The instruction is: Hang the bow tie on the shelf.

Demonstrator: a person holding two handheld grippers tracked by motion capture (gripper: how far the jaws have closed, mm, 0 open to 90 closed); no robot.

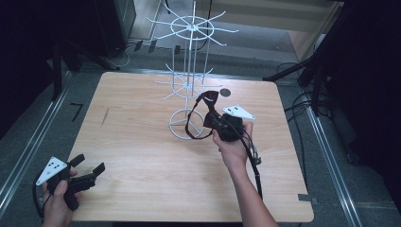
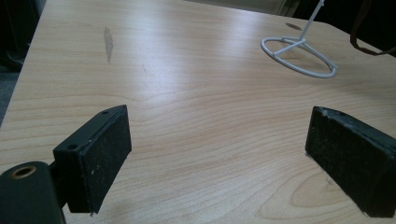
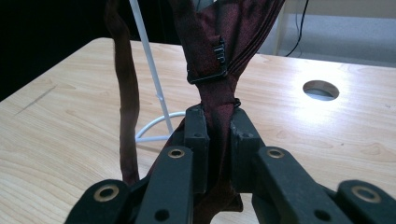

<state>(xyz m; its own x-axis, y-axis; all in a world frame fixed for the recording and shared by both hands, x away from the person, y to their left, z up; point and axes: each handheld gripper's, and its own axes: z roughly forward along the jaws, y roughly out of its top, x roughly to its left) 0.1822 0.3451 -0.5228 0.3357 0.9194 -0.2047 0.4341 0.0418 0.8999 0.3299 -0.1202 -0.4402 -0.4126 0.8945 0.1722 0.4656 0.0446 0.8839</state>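
A dark red bow tie (image 1: 208, 105) with a looped strap (image 1: 191, 127) hangs above the table beside the white wire rack (image 1: 190, 71). My right gripper (image 1: 216, 121) is shut on the bow tie; in the right gripper view its jaws pinch the cloth (image 3: 217, 116) just below the knot and black clasp (image 3: 215, 65), with the strap (image 3: 127, 107) dangling to the left. My left gripper (image 1: 90, 163) rests at the table's near left corner, open, with bare wood between its pads (image 2: 100, 154). The rack's ring base (image 2: 299, 57) lies ahead of it.
The rack stands at the back middle of the wooden table (image 1: 142, 156), with two tiers of thin hooks. A round hole (image 1: 225, 92) lies in the tabletop behind the rack. Dark stands and cables surround the table.
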